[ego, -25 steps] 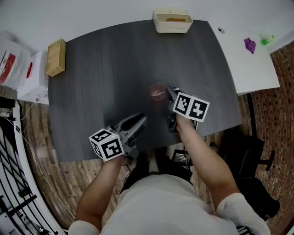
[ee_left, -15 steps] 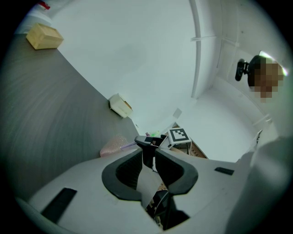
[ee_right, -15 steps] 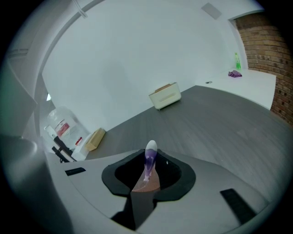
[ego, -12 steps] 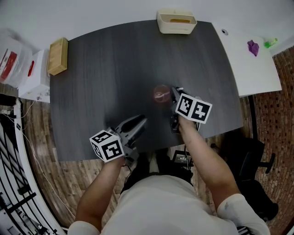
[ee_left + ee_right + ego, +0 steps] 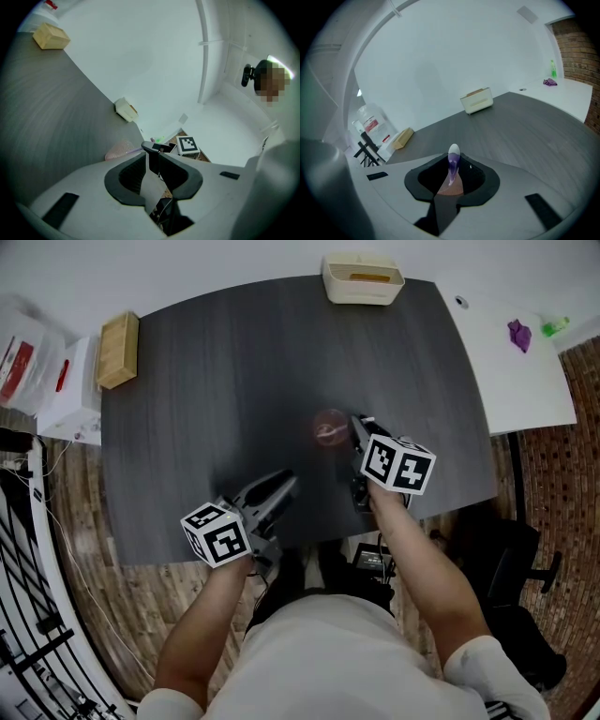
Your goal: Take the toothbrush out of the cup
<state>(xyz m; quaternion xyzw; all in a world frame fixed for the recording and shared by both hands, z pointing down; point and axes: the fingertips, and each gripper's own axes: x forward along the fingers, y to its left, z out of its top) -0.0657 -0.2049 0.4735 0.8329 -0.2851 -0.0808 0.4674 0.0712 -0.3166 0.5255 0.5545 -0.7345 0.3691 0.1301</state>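
Note:
A pink see-through cup (image 5: 328, 427) stands upright on the dark table (image 5: 206, 381), and it also shows in the left gripper view (image 5: 123, 149). A purple toothbrush with a white head (image 5: 453, 161) rises from the cup (image 5: 451, 186). My right gripper (image 5: 358, 431) leans down over the cup's right side. Its jaws have just been closing, and now they are shut on the toothbrush stem (image 5: 451, 176). My left gripper (image 5: 286, 483) hovers low near the table's front edge, left of the cup and apart from it. It is shut (image 5: 150, 151) with nothing in it.
A cream tray (image 5: 363, 279) sits at the table's far edge and a wooden block (image 5: 118, 351) at the far left corner. A white side table (image 5: 511, 371) on the right carries a purple thing (image 5: 521, 334) and a green bottle (image 5: 549, 324). White boxes (image 5: 56, 399) stand at the left.
Both hands keep their places. The right gripper's fingers look closer together at the cup than a second ago.

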